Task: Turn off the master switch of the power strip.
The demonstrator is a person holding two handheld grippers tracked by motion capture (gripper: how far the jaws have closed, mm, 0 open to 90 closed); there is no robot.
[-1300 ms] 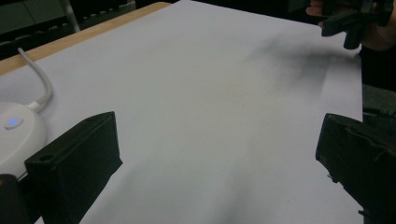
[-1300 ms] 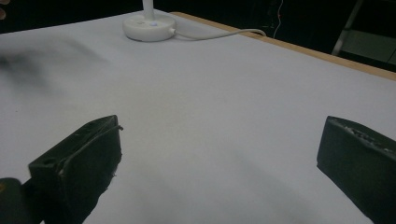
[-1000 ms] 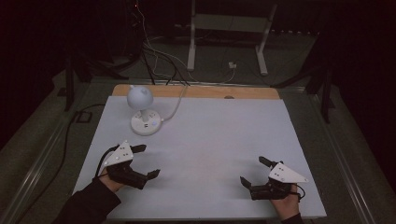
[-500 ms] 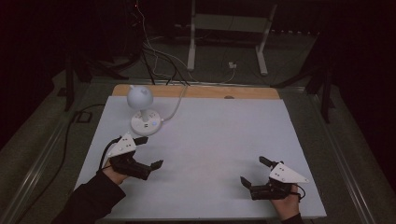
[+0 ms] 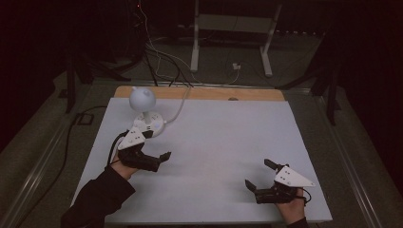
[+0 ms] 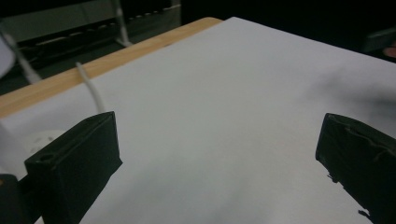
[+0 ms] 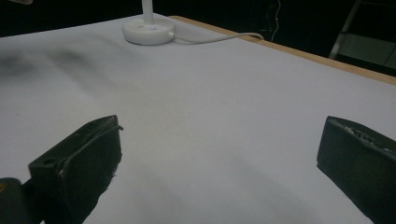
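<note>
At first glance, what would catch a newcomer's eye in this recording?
A small white lamp with a round head stands at the far left of the white table. The left hand-held gripper hovers open just in front of it; the right hand-held gripper sits open near the front right corner.

A desk lamp point(image 5: 145, 111) stands at the desk's point(image 5: 228, 137) far left, the left gripper point(image 5: 151, 145) just before it, the right gripper point(image 5: 259, 173) well apart at the near right.
</note>
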